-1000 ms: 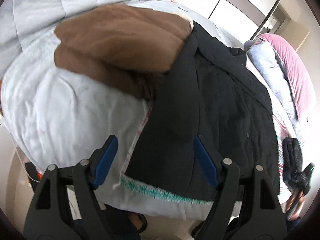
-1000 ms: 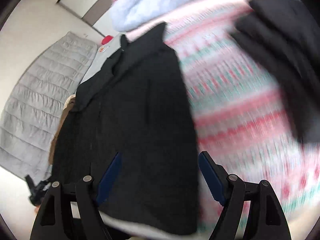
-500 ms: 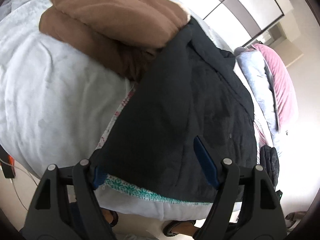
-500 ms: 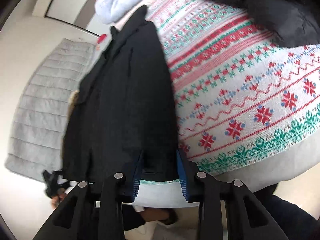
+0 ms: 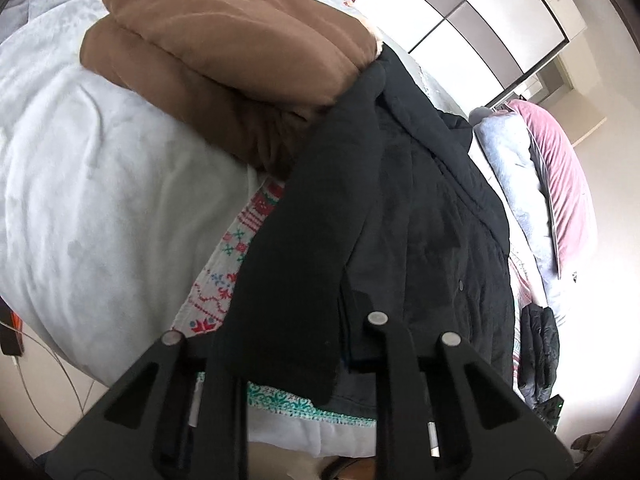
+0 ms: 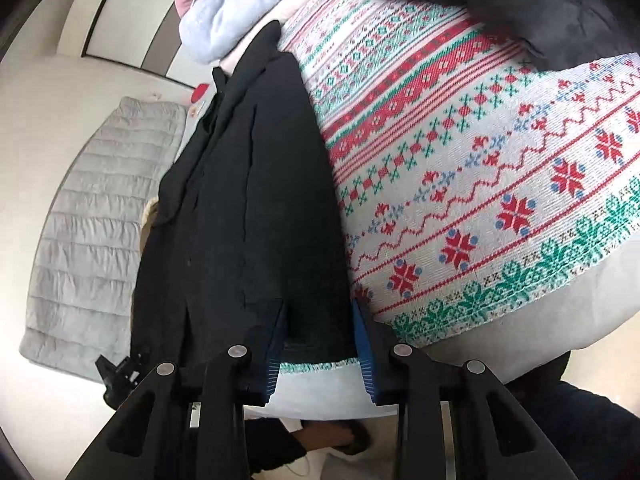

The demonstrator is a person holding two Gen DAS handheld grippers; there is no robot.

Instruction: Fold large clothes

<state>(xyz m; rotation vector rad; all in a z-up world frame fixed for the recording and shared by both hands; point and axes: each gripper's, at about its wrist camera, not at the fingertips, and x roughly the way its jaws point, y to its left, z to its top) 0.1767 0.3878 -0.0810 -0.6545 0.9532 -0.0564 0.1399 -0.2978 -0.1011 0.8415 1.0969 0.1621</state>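
Observation:
A black coat [image 5: 420, 220] lies lengthwise on the bed, collar far and hem at the near edge. My left gripper [image 5: 308, 340] is at the hem's left corner. Its jaws are closing, and bunched black cloth between them hides both pads. In the right wrist view the same black coat [image 6: 248, 200] runs up the left half of the picture. My right gripper [image 6: 320, 340] is shut on the hem's right corner, with its blue pads [image 6: 365, 344] pressing the cloth from both sides. The left gripper [image 6: 120, 372] shows small beside the coat's far corner.
Under the coat lies a red, green and white patterned blanket [image 6: 480, 160] on a white duvet [image 5: 80, 200]. A folded brown garment [image 5: 224, 60] touches the coat's collar end. Pale blue bedding [image 5: 516, 184], a pink cover [image 5: 564, 176], a dark jacket [image 6: 540, 8] and a grey quilt [image 6: 92, 220] surround it.
Both grippers came down onto the coat's hem. The right one shut on its corner first. The left one stood open half a second ago and has now closed on the cloth.

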